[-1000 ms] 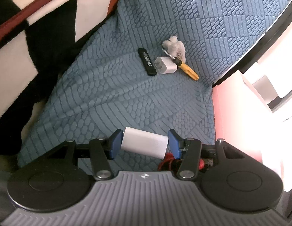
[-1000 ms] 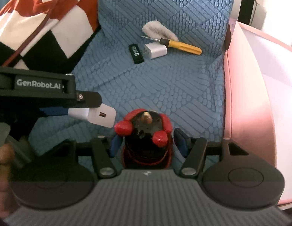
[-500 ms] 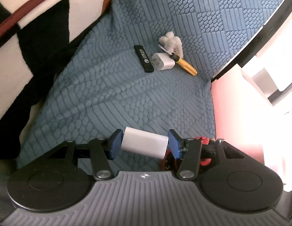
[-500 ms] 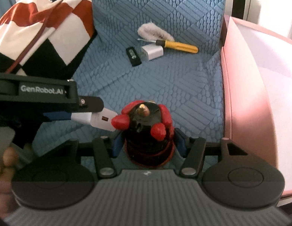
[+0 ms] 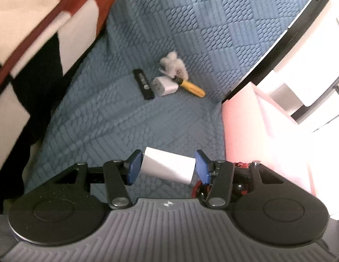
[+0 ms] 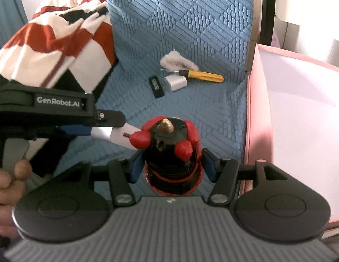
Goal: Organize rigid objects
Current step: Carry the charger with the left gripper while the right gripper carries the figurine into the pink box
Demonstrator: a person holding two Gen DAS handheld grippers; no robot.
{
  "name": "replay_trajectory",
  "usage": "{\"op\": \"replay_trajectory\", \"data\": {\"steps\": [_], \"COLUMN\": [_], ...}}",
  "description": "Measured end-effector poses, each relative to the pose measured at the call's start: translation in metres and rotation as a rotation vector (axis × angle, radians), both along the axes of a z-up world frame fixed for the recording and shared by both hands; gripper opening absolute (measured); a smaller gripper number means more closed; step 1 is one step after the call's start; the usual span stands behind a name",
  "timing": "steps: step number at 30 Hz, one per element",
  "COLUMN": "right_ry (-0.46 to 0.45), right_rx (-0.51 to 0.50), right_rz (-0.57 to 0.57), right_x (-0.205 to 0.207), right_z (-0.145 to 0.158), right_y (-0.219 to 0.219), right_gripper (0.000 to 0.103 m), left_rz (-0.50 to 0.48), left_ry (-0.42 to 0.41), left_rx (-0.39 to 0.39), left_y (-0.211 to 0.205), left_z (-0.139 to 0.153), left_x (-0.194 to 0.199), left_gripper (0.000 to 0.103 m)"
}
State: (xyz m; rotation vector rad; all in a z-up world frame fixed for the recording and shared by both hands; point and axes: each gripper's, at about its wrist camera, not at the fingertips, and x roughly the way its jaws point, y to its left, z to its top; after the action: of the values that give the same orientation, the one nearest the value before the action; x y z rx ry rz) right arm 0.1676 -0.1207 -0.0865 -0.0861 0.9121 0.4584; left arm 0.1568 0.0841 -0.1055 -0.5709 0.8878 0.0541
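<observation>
Both hands loaded, mid-carry. Left gripper [image 5: 168, 167]: jaws clamped on a white charger block [image 5: 168, 167], held crosswise between the blue pads, clear of the blue quilted bed cover [image 5: 147, 32]. Right gripper [image 6: 172, 163]: jaws closed on a black-and-red figurine [image 6: 171, 152], upright, pads on its lower body; the left pad looks pressed in, the right pad's contact is harder to see.

The two held items sit nearly touching, charger tip at the figurine's red arm.

Ahead of the jaws, well apart on the cover: black USB stick [image 6: 156, 86], second white charger [image 6: 176, 82], yellow screwdriver [image 6: 202, 75], fluffy white thing [image 6: 178, 62], clustered.

Pink box [image 6: 289, 113] is just right of the right jaws, open.

Step, as I judge it: transport of the picked pair. Next likely calls for swinging right over the box rim and releasing one at a time so they don't knock together.
</observation>
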Motion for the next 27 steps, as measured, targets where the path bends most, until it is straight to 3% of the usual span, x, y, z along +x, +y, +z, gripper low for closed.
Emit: {"op": "replay_trajectory", "data": {"steps": [10, 27], "right_ry": [-0.038, -0.153], "right_rx": [0.056, 0.060], "right_rz": [0.002, -0.037], "right_x": [0.012, 0.042], "right_z": [0.057, 0.148], "right_y": [-0.020, -0.074], "right_gripper": [0.059, 0.059], "left_rz": [-0.021, -0.079], "left_ry": [-0.053, -0.154], "left_rx": [-0.001, -0.007], "left_y": [-0.016, -0.069], "left_z": [0.046, 0.131], "left_x": [0.003, 0.033], "left_gripper": [0.059, 0.059]}}
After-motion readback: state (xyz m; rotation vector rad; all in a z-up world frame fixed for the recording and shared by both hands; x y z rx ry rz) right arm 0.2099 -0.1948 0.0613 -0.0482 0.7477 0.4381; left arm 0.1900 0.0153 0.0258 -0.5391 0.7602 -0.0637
